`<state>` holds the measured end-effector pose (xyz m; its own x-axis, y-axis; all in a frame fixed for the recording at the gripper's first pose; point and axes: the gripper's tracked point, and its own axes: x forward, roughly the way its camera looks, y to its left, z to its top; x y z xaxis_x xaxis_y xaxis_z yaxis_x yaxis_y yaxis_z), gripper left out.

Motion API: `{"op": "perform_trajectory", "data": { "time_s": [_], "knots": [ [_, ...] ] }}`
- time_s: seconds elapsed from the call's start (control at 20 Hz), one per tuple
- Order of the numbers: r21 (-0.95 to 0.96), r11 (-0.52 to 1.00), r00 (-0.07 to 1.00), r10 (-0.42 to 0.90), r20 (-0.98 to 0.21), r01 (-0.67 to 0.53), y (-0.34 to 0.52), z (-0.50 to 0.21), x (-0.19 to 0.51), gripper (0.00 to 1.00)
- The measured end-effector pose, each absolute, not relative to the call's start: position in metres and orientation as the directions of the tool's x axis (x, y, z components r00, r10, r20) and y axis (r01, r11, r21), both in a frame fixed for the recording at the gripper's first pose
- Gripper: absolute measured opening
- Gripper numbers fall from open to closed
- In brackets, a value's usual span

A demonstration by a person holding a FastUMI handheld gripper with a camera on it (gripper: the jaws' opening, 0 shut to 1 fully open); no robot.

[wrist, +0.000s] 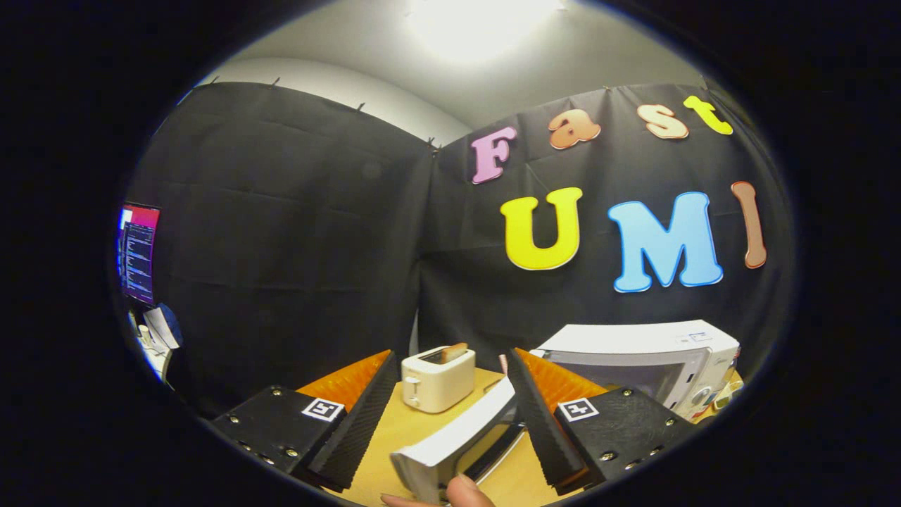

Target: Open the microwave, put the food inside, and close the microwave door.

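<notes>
A white microwave (654, 352) stands on the wooden table (394, 433), to the right beyond my fingers. Its door (457, 443) is swung open toward me and lies between my fingers, close along the right finger (535, 415). A person's fingertip (461, 491) touches the door's near edge. My gripper (450, 355) is open and wide, pressing on nothing. Beyond the fingers, a white toaster (433, 384) holds a slice of toast (454, 351) sticking up from its slot. The microwave's inside is hidden behind the right finger.
Black cloth walls close the booth behind the table. A lit monitor (139, 253) and some desk clutter (158, 331) sit off to the left. Small items (725, 398) lie beside the microwave on its right.
</notes>
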<state>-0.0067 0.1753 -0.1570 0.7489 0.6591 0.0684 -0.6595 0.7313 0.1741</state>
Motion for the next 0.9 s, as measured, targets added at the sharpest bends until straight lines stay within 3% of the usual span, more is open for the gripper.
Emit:
{"op": "perform_trajectory", "data": {
  "time_s": [0.45,0.65,0.75,0.8,0.9],
  "knots": [
    [0.177,0.625,0.634,0.773,-0.007,-0.760,0.245,-0.217,-0.076,0.95],
    [0.166,0.605,0.603,0.795,-0.067,-0.779,0.260,-0.246,-0.087,0.87],
    [0.157,0.644,0.638,0.764,-0.092,-0.749,0.254,-0.258,-0.074,0.76],
    [0.168,0.652,0.644,0.758,-0.109,-0.739,0.254,-0.269,-0.068,0.59],
    [0.209,0.668,0.649,0.744,-0.158,-0.714,0.248,-0.291,-0.057,0.36]
  ]
}}
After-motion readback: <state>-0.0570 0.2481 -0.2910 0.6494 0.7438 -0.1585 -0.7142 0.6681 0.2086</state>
